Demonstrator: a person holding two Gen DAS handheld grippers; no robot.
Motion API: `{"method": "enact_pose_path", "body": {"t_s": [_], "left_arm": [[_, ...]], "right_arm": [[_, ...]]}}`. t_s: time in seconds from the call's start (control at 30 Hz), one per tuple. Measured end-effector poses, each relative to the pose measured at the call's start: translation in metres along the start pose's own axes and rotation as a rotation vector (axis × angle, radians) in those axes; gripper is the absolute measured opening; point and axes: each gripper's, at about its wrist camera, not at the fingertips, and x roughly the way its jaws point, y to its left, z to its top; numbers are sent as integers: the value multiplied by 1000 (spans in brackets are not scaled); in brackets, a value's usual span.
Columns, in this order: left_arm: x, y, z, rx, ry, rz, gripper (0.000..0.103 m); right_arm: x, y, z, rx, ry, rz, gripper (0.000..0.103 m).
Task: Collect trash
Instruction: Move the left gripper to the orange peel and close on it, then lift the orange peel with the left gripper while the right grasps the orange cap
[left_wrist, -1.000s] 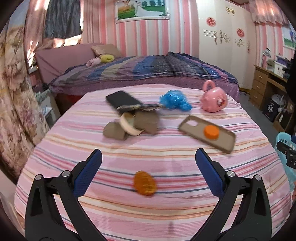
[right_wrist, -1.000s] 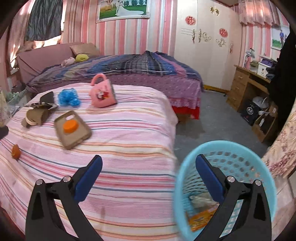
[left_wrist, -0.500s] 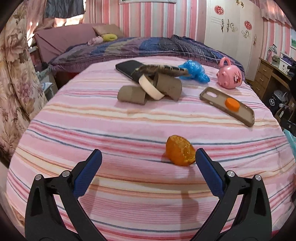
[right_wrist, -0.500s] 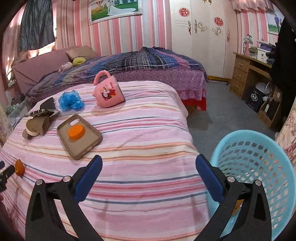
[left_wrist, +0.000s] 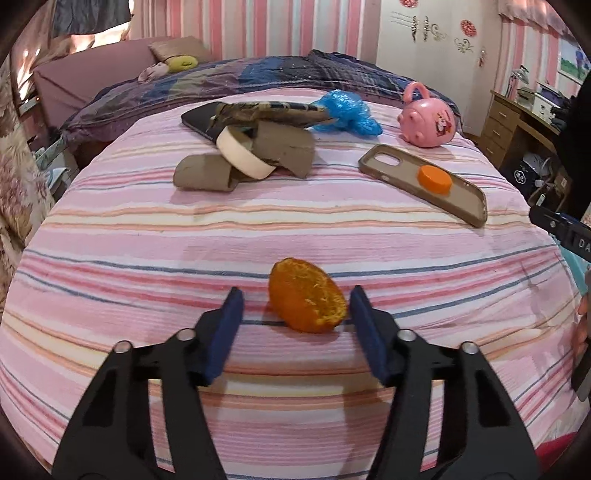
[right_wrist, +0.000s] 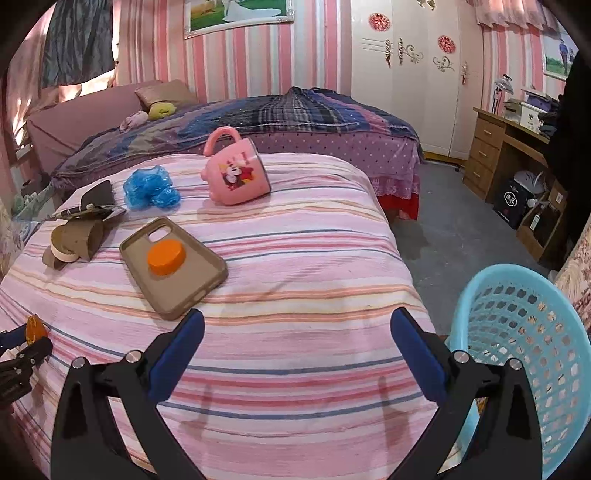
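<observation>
- Two hand-held grippers work over a bed with a pink striped sheet (left_wrist: 295, 229); the items below run from left to right.
- Far left on the sheet lies a pile: flattened cardboard tubes (left_wrist: 207, 177), a cream tape roll (left_wrist: 242, 157) leaning on them, a dark flat object (left_wrist: 203, 118) behind, and a crumpled brownish wrapper (left_wrist: 269, 109) across the top.
- Just right of the pile sits a crumpled blue plastic bag (left_wrist: 347, 112), touching the wrapper's end.
- In the front centre lies a piece of orange peel (left_wrist: 306, 304), alone on the sheet and well apart from the pile.
- The left gripper (left_wrist: 295, 314) straddles the peel and its jaws are closing. The right blue pad sits just beside the peel's edge; a clear gap shows at the left pad, so nothing is clamped yet.
- Further right lies a brown phone case (left_wrist: 421, 181), face up, with an orange bottle cap (left_wrist: 435, 179) resting inside it.
- Behind the case a pink cartoon mug (left_wrist: 428, 118) lies tipped on its side, handle up.
- The right gripper (right_wrist: 295, 343) hovers over bare sheet near the bed's edge, jaws spread wide with nothing between them.
- Far right, beside the bed, stands a light blue plastic basket (right_wrist: 517, 325), just past the right finger; something orange shows at its bottom, too hidden to name.
</observation>
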Motion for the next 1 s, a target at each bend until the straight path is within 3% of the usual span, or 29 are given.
{"method": "enact_pose_path", "body": {"t_s": [0.03,0.13,0.23,0.67,0.83,0.93,1.0], "left_arm": [[0,1,1,-1,2,-9,40],[2,5,5,-18,7,-37,32],[2,12,10,-37,6,-47,31],[-1,54,32,-143,-59,108,31],[0,68,37,-155,-71,149,31],[2,78,39,-180,-68,145,31],[2,84,39,-195,-64,152,31]], "right_arm": [[1,1,0,2,2,3,98],[5,4,1,8,10,19,98],[9,9,1,13,14,28,98],[26,56,10,-57,32,95,98],[33,82,15,-145,33,72,98],[38,96,20,-186,18,49,97],[46,101,25,-191,30,58,87]]}}
